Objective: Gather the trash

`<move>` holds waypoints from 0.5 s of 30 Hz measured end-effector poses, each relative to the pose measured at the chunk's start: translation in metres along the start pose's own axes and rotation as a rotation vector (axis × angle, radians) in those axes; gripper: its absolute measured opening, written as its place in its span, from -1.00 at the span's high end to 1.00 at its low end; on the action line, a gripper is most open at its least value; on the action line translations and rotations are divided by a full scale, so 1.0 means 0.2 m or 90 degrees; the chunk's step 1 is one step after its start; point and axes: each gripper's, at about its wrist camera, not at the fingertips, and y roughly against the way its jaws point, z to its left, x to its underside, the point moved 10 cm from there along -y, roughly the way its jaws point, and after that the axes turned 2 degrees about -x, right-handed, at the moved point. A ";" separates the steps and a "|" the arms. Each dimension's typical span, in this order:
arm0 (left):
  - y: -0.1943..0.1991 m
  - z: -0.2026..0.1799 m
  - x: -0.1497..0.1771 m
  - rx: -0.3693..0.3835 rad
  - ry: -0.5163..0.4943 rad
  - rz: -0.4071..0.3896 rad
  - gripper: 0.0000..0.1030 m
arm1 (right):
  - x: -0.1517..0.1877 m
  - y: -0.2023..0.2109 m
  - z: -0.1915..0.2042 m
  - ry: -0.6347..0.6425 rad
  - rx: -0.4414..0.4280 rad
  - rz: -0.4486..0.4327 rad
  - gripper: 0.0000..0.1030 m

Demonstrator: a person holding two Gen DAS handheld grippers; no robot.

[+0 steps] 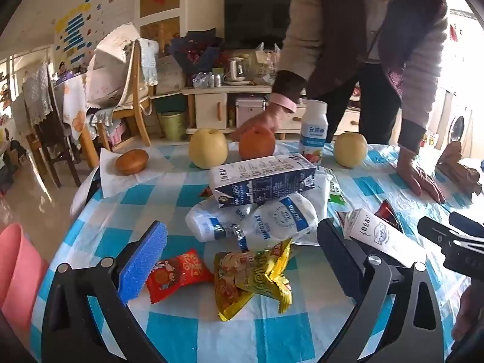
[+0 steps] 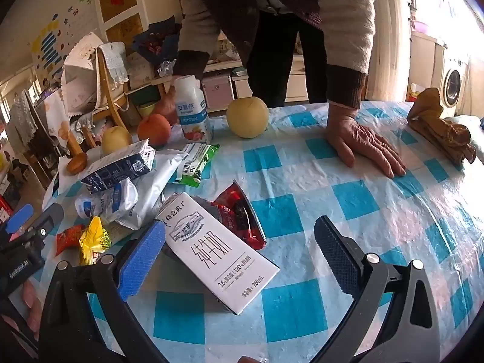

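Observation:
Trash lies on a blue-and-white checked table [image 1: 272,332]. My left gripper [image 1: 242,260] is open over a yellow snack wrapper [image 1: 257,278] and a red wrapper [image 1: 175,275]. Behind them lie crumpled white milk pouches [image 1: 257,224] and a dark blue carton [image 1: 263,180]. My right gripper [image 2: 239,257] is open around a white milk carton [image 2: 217,251] lying flat, not touching it. A red wrapper [image 2: 242,214] lies just beyond it. The right gripper also shows in the left wrist view [image 1: 450,236].
A person leans over the far side, one hand [image 2: 363,145] flat on the table, the other at an orange [image 1: 257,145]. Two pears [image 1: 208,148], a white bottle [image 1: 314,127], a bun [image 1: 132,161] and a brown cloth [image 2: 438,127] sit there. A pink bin [image 1: 15,272] stands left.

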 end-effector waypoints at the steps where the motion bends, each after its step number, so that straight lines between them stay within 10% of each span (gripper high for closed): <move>1: 0.00 0.01 0.00 -0.006 0.002 -0.002 -0.91 | 0.00 0.00 0.00 0.002 0.000 0.000 -0.93; 15: 0.04 0.02 0.05 -0.017 -0.006 0.025 -0.91 | 0.01 -0.02 0.03 -0.022 -0.021 0.007 -0.93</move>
